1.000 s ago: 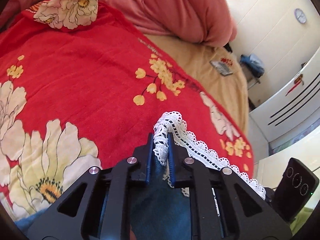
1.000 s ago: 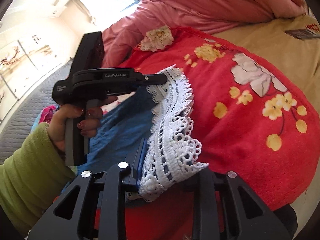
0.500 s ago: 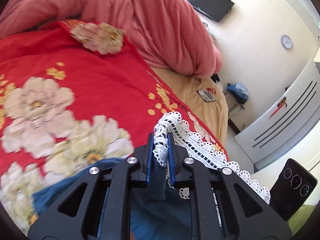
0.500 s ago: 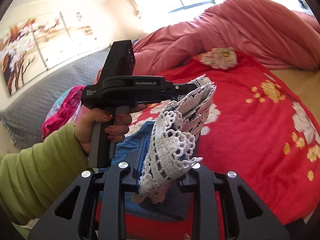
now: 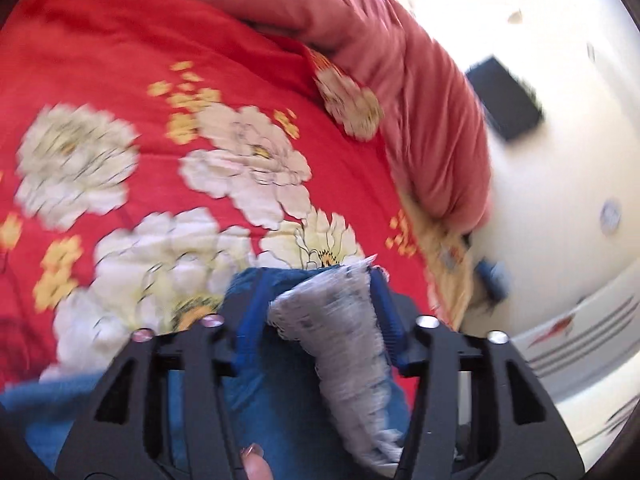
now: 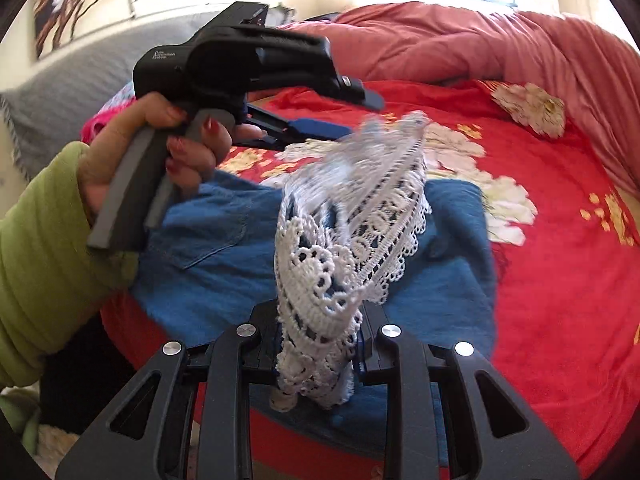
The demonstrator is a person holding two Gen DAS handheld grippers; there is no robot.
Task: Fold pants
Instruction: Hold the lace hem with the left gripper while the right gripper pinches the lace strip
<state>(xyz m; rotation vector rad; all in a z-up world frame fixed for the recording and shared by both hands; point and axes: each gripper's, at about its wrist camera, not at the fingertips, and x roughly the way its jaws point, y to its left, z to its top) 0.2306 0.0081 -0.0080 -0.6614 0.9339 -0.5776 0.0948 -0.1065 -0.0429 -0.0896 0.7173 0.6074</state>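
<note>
A bed point(image 6: 560, 280) under a red flowered blanket point(image 5: 120, 60) carries the blue denim pants point(image 6: 216, 248), partly folded. Nearest, the right hand-held gripper point(image 6: 320, 356) is clamped narrowly on the bunched white lace hem point(image 6: 344, 240). The left hand-held gripper point(image 5: 320, 312) is opening; the lace lies loose between its blue pads point(image 5: 384, 300), which a second ago pinched it tight. Farther off, the pink duvet point(image 6: 460, 40) is heaped

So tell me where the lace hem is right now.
In the right wrist view the lace hem stands centre, pinched in the right gripper above the blue pants, right of the opening left gripper.
</note>
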